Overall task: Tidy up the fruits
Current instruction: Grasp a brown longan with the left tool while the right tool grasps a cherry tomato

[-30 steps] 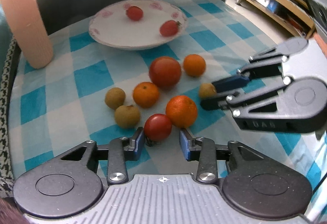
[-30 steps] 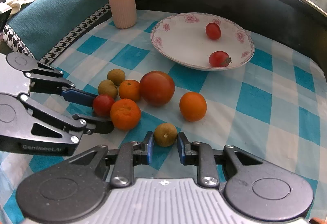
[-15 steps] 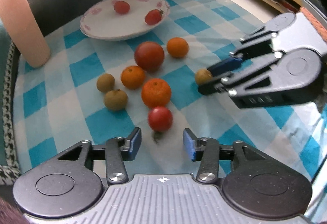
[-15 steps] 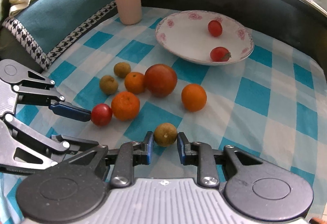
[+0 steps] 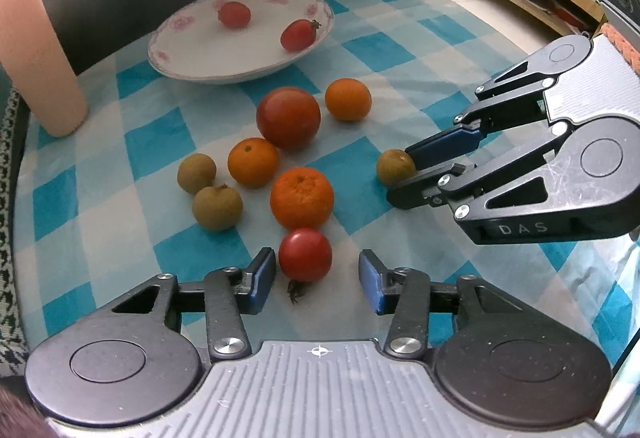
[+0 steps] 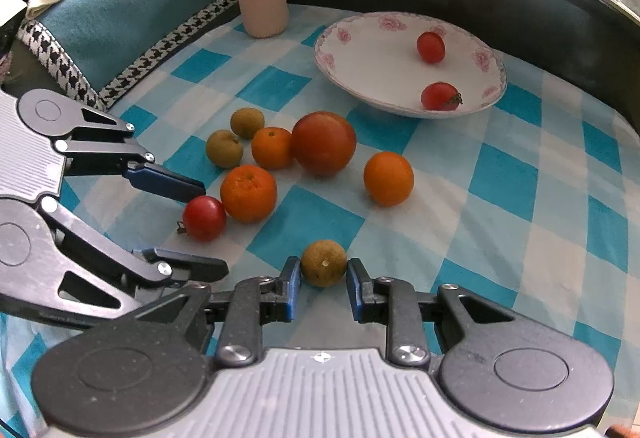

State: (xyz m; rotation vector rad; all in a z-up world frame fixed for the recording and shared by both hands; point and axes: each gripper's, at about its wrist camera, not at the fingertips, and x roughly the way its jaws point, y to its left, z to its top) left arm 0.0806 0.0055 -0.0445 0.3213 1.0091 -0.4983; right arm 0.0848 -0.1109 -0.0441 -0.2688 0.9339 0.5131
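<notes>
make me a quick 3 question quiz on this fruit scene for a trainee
1. True or false: the left claw is shut on the cherry tomato.
2. How many cherry tomatoes lie in the floral plate?
3. Which fruit sits between the right claw's fingers? A) tangerine B) longan C) large tomato

Key:
1. False. Its fingers stand apart, with a gap on the tomato's right side.
2. Two.
3. B, the longan; whether the pads press it cannot be told.
</notes>
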